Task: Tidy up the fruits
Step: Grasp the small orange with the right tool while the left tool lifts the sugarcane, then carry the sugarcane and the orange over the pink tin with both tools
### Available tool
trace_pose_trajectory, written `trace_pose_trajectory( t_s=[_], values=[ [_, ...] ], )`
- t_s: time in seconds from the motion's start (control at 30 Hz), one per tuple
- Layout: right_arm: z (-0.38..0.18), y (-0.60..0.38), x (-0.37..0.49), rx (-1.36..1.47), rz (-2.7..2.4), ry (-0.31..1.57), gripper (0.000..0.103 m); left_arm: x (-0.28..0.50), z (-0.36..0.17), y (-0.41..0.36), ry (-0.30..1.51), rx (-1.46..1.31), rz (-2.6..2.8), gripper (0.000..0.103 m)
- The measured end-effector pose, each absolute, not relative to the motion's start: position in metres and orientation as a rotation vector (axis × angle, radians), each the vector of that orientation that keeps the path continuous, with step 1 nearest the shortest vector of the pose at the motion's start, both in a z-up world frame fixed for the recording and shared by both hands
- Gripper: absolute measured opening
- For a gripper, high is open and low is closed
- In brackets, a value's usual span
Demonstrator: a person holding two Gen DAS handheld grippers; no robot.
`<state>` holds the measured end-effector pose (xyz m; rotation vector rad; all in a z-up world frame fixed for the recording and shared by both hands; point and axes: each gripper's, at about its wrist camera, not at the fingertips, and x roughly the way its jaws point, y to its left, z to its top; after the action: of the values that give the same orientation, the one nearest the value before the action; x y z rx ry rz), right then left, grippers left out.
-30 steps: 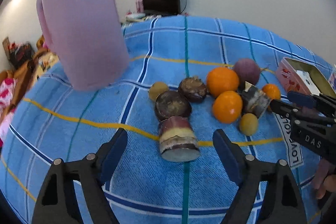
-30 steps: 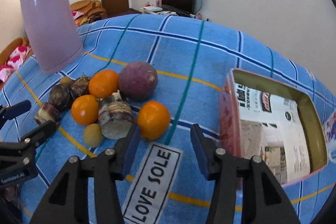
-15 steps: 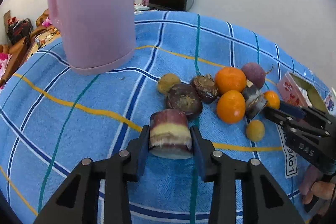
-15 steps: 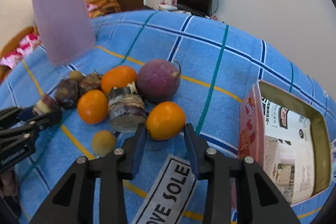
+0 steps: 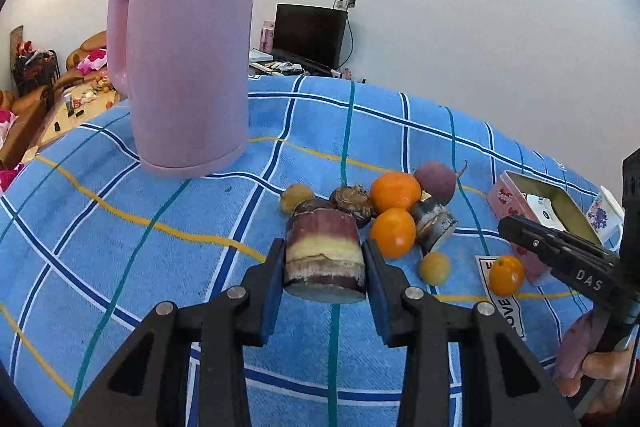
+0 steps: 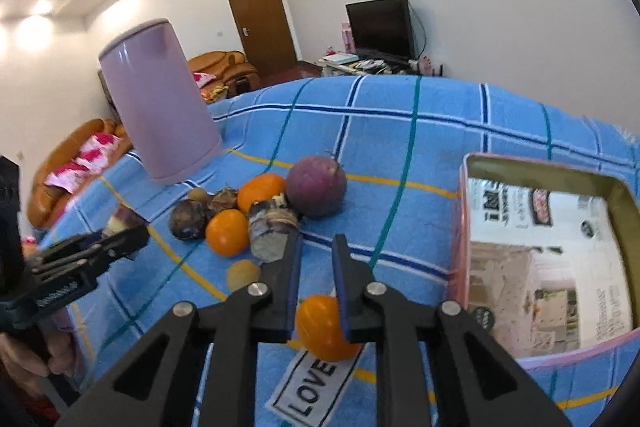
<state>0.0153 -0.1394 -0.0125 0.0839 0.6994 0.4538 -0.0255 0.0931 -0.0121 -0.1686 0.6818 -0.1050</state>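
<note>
left gripper (image 5: pixel 324 267) clamps sugarcane chunk (image 5: pixel 325 255), right gripper (image 6: pixel 316 291) pinches small orange (image 6: pixel 324 327), both lifted clear of pile prob. for sorting into tin (image 6: pixel 544 171).

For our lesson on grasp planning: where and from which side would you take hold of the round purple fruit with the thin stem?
Grip the round purple fruit across its widest middle, coming from above. An orange and a cut cane piece crowd its left, so fingers fit front and back; avoid the thin stem on top.
</note>
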Motion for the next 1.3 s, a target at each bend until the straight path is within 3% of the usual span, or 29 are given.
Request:
trace_pose_trajectory(
  t_s=[0.03, 0.1, 0.13, 0.27, 0.37, 0.4, 0.77, 0.83, 0.87, 0.9, 1.03, 1.1, 1.13, 1.17, 1.2, 1.3],
  values=[
    [-0.011, -0.141, 0.014, 0.105, 0.474, 0.706, 0.029, -0.026, -0.012, 0.094, 0.685, -0.172, -0.106, 0.039],
    [-0.009, -0.144, 0.009, 0.117, 0.481, 0.707, 0.08, -0.028, -0.013, 0.094, 0.691, -0.175, -0.11, 0.039],
    [-0.008, -0.143, 0.003, 0.108, 0.49, 0.702, 0.086, -0.03, -0.014, 0.094, 0.693, -0.174, -0.113, 0.039],
    [-0.018, -0.127, -0.008, -0.039, 0.447, 0.739, 0.085, -0.03, -0.016, 0.093, 0.705, -0.177, -0.12, 0.039],
    [-0.03, -0.123, -0.003, -0.05, 0.476, 0.81, 0.056, -0.032, -0.015, 0.09, 0.699, -0.172, -0.135, 0.039],
    [-0.031, -0.124, -0.001, -0.052, 0.474, 0.823, 0.054, -0.034, -0.014, 0.089, 0.693, -0.167, -0.144, 0.039],
    [-0.04, -0.118, 0.025, -0.056, 0.477, 0.913, 0.056, -0.039, -0.009, 0.081, 0.674, -0.155, -0.152, 0.039],
    [-0.04, -0.116, 0.025, -0.069, 0.49, 0.912, 0.042, -0.039, -0.01, 0.078, 0.679, -0.15, -0.149, 0.039],
    [-0.042, -0.116, 0.024, -0.069, 0.497, 0.914, 0.021, -0.038, -0.01, 0.077, 0.681, -0.148, -0.148, 0.039],
    [-0.043, -0.114, 0.024, -0.063, 0.503, 0.915, 0.015, -0.037, -0.01, 0.076, 0.681, -0.146, -0.149, 0.039],
    [-0.042, -0.124, 0.023, -0.012, 0.529, 0.898, 0.015, -0.034, -0.009, 0.073, 0.681, -0.144, -0.147, 0.039],
    [-0.042, -0.13, 0.023, 0.03, 0.542, 0.897, 0.022, -0.034, -0.01, 0.074, 0.686, -0.149, -0.148, 0.039],
    [-0.041, -0.132, 0.022, 0.048, 0.543, 0.884, 0.03, -0.033, -0.011, 0.074, 0.688, -0.152, -0.148, 0.039],
    [-0.039, -0.134, 0.022, 0.062, 0.544, 0.875, 0.054, -0.033, -0.012, 0.074, 0.692, -0.155, -0.15, 0.039],
    [-0.037, -0.135, 0.021, 0.077, 0.559, 0.867, 0.071, -0.032, -0.012, 0.075, 0.694, -0.157, -0.151, 0.039],
    [-0.032, -0.127, 0.019, 0.031, 0.509, 0.832, 0.079, -0.03, -0.015, 0.075, 0.703, -0.166, -0.162, 0.039]
  ],
)
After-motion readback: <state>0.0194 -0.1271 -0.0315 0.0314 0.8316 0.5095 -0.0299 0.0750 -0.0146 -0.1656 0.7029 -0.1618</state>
